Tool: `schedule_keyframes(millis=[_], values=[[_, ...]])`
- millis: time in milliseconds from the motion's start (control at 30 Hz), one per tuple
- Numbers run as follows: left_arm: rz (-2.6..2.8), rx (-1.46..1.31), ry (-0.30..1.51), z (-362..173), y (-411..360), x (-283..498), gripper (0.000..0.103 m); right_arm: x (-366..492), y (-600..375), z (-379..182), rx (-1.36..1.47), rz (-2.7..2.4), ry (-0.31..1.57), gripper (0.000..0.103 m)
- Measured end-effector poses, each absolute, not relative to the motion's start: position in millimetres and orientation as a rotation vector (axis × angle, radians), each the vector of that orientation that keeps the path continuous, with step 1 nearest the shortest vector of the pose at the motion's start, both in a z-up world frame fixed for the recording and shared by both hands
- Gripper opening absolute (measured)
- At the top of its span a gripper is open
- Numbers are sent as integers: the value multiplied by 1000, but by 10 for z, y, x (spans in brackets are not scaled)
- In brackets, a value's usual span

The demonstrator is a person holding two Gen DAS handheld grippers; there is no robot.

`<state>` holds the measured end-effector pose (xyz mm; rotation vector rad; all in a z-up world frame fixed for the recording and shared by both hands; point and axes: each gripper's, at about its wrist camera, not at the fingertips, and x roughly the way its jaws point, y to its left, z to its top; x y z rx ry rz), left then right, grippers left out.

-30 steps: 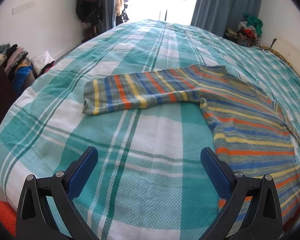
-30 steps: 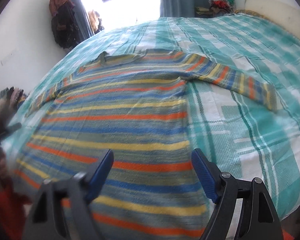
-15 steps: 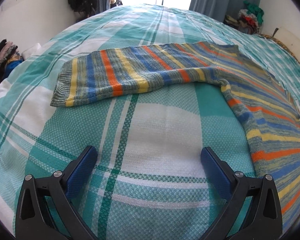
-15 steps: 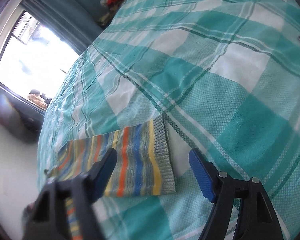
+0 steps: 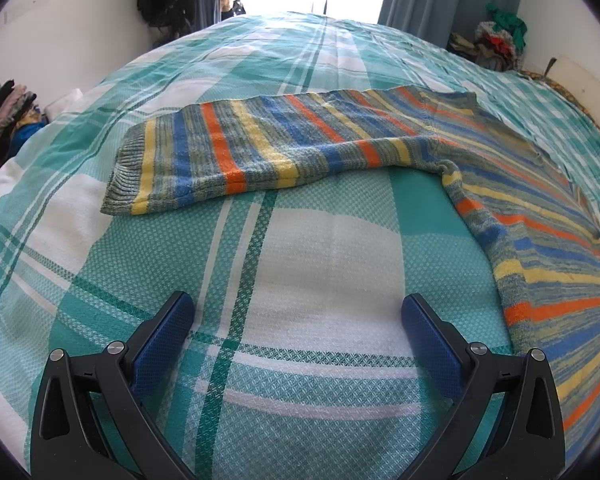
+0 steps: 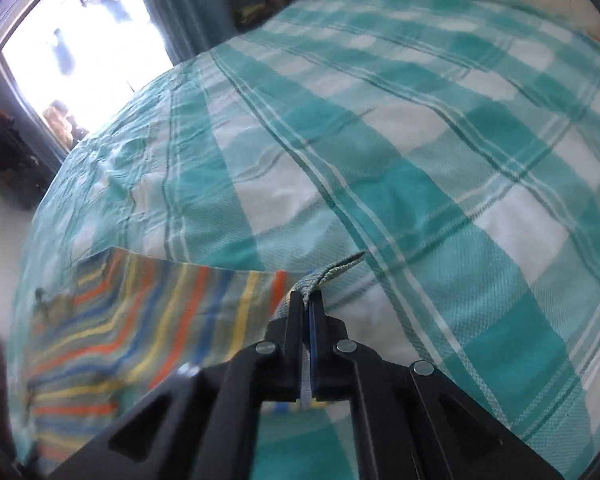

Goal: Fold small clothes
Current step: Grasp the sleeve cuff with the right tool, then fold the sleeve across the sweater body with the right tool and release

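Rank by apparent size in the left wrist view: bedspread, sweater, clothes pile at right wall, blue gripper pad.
1. bedspread, fills most of the frame
2. sweater, partly cut off at the right edge
3/4. gripper pad and clothes pile look alike; the pad is far nearer, so unranked.

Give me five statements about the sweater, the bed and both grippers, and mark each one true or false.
1. The right gripper is clamped on the sweater's cuff. True.
2. The left gripper holds the other sleeve. False: it is open over bare bedspread, short of the sleeve.
3. The sweater is plain grey. False: it has orange, yellow and blue stripes.
4. The bedspread is teal and white plaid. True.
5. The sleeve in the left wrist view is folded across the body. False: it lies stretched out flat.
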<state>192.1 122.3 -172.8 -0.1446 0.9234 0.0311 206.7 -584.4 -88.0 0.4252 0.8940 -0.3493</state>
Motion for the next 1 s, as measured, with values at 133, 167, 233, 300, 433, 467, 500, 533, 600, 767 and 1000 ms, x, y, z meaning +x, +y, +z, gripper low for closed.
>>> schedule_keyframes(millis=[133,167,233,300,433,467,500,533,600,767,1000], values=[[28,-150,918,-1726,1229,1916,103,2516,-4901,-298,304,-99,842,2],[27,-152,917,-1725,1235,1916,103,2636,-4634,-220,283,-35,841,2],[26,-155,915,-1722,1233,1905,103,2892,-4102,-187,264,76,845,2],[25,-156,915,-1721,1236,1906,103,3081,-3662,-267,266,146,861,2],[21,-162,911,-1719,1242,1903,102,3356,-3089,-640,278,238,942,9],[20,-164,909,-1719,1245,1904,102,3415,-3038,-747,304,272,988,21],[20,-165,908,-1720,1244,1902,102,3418,-3030,-797,320,282,994,24],[18,-167,906,-1721,1246,1900,102,3376,-3052,-792,325,280,975,24],[17,-170,900,-1726,1247,1894,102,3319,-3213,-753,355,260,954,24],[21,-165,898,-1730,1244,1886,103,3246,-3722,-951,436,196,1057,24],[21,-165,898,-1734,1240,1890,103,2903,-4075,-1446,280,-34,1171,10]])
